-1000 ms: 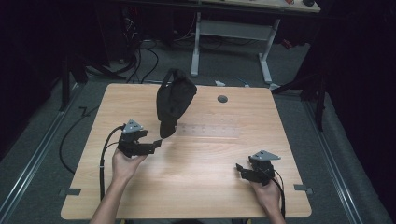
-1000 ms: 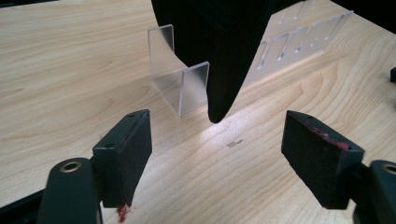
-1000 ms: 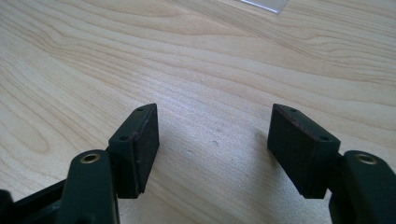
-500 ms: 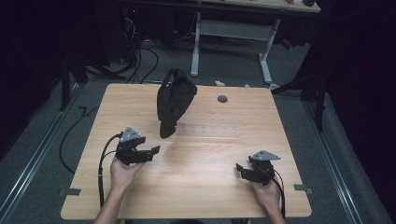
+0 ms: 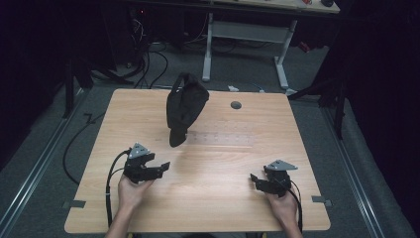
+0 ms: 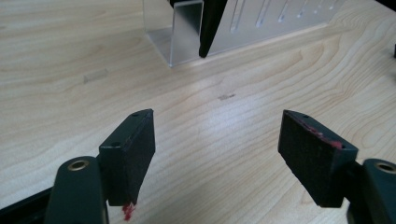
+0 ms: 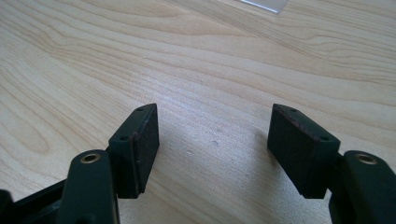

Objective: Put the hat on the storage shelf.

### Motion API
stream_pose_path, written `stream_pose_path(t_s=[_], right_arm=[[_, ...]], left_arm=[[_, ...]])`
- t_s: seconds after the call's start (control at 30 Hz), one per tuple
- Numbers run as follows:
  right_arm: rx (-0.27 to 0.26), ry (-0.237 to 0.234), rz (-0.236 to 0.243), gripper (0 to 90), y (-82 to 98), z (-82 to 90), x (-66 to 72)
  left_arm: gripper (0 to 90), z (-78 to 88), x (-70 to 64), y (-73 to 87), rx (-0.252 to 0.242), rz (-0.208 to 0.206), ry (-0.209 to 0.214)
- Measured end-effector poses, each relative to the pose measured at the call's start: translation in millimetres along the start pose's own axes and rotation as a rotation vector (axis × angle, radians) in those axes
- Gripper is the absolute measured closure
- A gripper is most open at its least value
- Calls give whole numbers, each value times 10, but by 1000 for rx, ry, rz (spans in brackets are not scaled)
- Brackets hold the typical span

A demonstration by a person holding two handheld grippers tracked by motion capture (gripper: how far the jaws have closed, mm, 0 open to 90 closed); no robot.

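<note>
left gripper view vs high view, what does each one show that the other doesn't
The left gripper view alone gives red smears on the left gripper jaws and the slots in the clear stand. The high view alone gives the whole black garment draped on that stand, the right gripper, both hands and the floor cables. Both share the wooden table, the stand and the garment's hanging tip, with open, empty left jaws.

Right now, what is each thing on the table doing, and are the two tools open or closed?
left tool: open, holding nothing, jaws just eased in slightly.
right tool: open, holding nothing, low over the table.
black cloth thing: hanging upright on the clear stand, one end dangling.
clear stand: standing on the table.
</note>
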State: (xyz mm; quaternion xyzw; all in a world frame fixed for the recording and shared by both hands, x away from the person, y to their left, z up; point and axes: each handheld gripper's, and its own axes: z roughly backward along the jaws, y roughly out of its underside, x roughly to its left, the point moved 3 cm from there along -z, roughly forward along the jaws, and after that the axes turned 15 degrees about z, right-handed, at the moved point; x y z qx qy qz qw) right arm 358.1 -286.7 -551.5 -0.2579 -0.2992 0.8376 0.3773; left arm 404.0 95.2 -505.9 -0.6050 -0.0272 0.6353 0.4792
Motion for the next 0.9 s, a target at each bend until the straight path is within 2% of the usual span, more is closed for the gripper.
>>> stream_pose_path(t_s=[0.1,0.43,0.53,0.6,0.7,0.9], right_arm=[[1,0,-2,343,0,0,1],[1,0,-2,343,0,0,1],[0,0,0,343,0,0,0],[0,1,-2,343,0,0,1],[1,1,-3,344,0,0,2],[1,1,-3,344,-1,-1,1]], left_arm=[[274,-18,38,62,3,0,-19],[273,-122,233,277,-6,-92,-142],[259,-164,284,345,-6,-134,-181],[225,-176,308,377,-15,-143,-179],[224,-162,318,390,-41,-140,-165],[223,-160,316,393,-47,-135,-171]])
